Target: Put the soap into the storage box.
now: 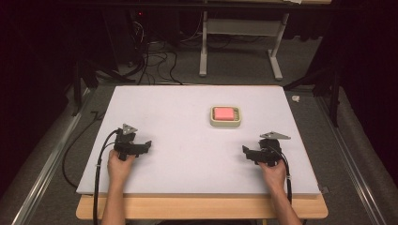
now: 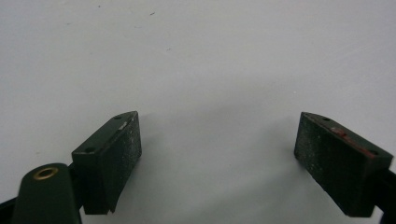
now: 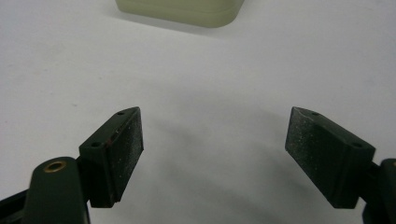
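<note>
While both claws, left (image 1: 149, 143) and right (image 1: 245, 150), rest apart and empty on the table (image 1: 187, 140), the cream tray (image 1: 225, 116) holding a pink block (image 1: 224, 113) sits beyond the right claw: probably light, rigid, smooth; grip its outer rim.

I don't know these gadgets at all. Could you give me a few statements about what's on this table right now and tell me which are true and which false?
1. Both grippers, left gripper and right gripper, have their jaws apart with nothing between them. True.
2. The cream tray holds a blue block. False: the pink block sits in it.
3. The tray lies nearer the right gripper. True.
4. The left gripper clamps the tray. False: it rests apart from it, over the bare white tabletop.
</note>
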Demonstrator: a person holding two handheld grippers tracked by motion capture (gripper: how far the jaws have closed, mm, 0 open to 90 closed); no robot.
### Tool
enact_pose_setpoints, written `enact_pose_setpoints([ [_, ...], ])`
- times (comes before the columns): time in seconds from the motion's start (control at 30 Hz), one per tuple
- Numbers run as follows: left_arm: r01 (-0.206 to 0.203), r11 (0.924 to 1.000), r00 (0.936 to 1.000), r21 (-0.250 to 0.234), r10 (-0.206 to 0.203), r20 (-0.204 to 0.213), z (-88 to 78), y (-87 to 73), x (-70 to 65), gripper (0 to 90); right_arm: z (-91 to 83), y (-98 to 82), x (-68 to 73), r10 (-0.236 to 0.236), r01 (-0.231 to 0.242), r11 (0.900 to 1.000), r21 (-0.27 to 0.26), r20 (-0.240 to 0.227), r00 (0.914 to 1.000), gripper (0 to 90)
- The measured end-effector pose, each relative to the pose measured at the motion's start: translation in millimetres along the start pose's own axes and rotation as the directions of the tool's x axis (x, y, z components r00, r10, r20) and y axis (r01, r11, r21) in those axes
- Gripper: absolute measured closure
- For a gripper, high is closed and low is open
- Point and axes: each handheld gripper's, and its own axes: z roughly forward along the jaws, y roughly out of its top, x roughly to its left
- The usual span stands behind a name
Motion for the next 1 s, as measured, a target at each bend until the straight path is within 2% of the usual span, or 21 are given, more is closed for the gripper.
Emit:
enact_pose_setpoints([
  [0.13, 0.000, 1.0000, 1.0000, 0.000, 0.000, 0.000, 0.0, 0.0, 0.0, 15.3, 3.0, -2.2, 3.9, -0.023, 0.023, 1.000, 0.019, 0.010, 0.9997, 19.8],
  [0.27, 0.000, 1.0000, 1.0000, 0.000, 0.000, 0.000, 0.0, 0.0, 0.0, 15.3, 5.6, -3.1, 10.4, -0.072, 0.071, 0.997, 0.040, 0.038, 0.9967, 19.7],
  [0.43, 0.000, 1.0000, 1.0000, 0.000, 0.000, 0.000, 0.0, 0.0, -0.1, 15.3, 9.1, -3.9, 15.0, -0.102, 0.099, 0.993, 0.056, 0.048, 0.9937, 19.5],
  [1.0, -0.001, 1.0000, 1.0000, -0.001, 0.001, -0.001, -0.1, -0.1, -0.2, 15.3, 11.3, -4.5, 15.8, -0.102, 0.099, 0.993, 0.057, 0.046, 0.9937, 18.1],
])
